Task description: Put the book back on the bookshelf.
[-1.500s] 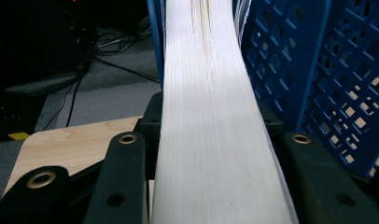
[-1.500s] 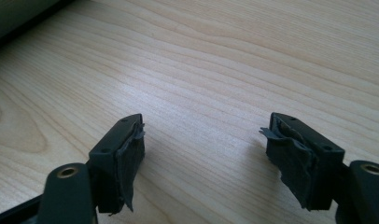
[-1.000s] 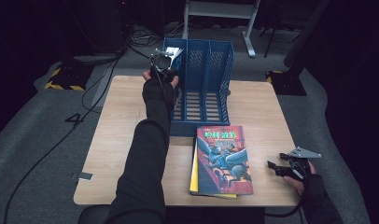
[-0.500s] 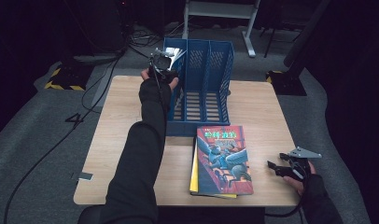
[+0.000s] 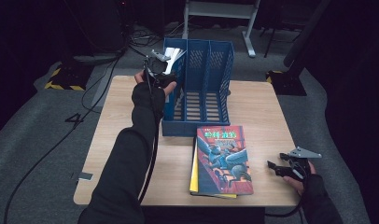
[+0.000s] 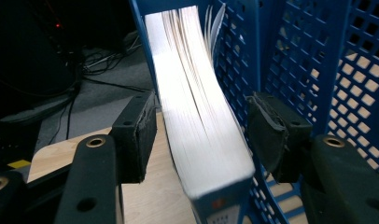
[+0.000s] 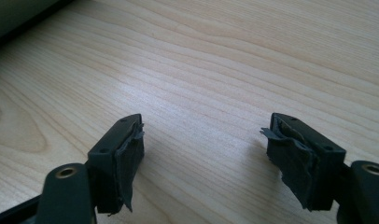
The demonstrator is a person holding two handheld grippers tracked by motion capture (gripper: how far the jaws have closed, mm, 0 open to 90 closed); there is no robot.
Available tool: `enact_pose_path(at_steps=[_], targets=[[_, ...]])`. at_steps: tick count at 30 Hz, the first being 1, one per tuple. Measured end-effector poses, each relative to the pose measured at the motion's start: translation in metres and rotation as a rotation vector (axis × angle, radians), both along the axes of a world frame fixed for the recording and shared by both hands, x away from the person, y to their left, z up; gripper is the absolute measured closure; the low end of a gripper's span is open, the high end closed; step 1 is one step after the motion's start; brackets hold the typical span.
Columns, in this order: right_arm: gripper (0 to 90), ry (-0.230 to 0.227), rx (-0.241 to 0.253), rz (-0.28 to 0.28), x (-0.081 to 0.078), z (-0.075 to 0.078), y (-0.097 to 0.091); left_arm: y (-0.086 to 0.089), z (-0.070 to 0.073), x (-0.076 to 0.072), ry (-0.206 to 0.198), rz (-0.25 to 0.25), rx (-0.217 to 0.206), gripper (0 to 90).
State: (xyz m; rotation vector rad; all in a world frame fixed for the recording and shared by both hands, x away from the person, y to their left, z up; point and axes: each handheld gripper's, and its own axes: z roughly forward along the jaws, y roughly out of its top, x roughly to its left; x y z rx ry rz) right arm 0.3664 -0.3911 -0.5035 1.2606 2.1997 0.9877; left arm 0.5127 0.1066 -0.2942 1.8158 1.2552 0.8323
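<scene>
L gripper (image 6: 199,140) jaws just opening, pads off white-paged book (image 6: 197,116) upright in far-left slot of blue plastic file rack (image 5: 199,88). Book stiff, heavyish; grip near spine. R gripper (image 7: 204,154) open, idle.

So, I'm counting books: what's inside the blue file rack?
One book stands in the blue file rack's leftmost slot, between the left gripper's open jaws. The other slots look empty; the book's cover is hidden.

Between the left gripper's (image 6: 199,140) spread pads the standing book's (image 6: 197,116) cover and title are hidden: only its page edges face out, and its lower end runs off the bottom edge. Near the right gripper (image 5: 277,169), the yellow book (image 5: 193,175) lies mostly covered by the illustrated book (image 5: 222,158).
</scene>
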Motion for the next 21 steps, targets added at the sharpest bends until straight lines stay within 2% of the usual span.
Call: enact_pose_path(at_steps=[11, 21], targets=[[27.6, 0.001, 0.001, -0.002, 0.000, 0.000, 0.000, 0.010, -0.006, -0.018, -0.008, -0.055, 0.001, 42.0], [27.4, 0.000, 0.001, -0.003, 0.000, 0.000, 0.000, 0.018, -0.022, -0.037, -0.006, -0.134, 0.023, 39.4]])
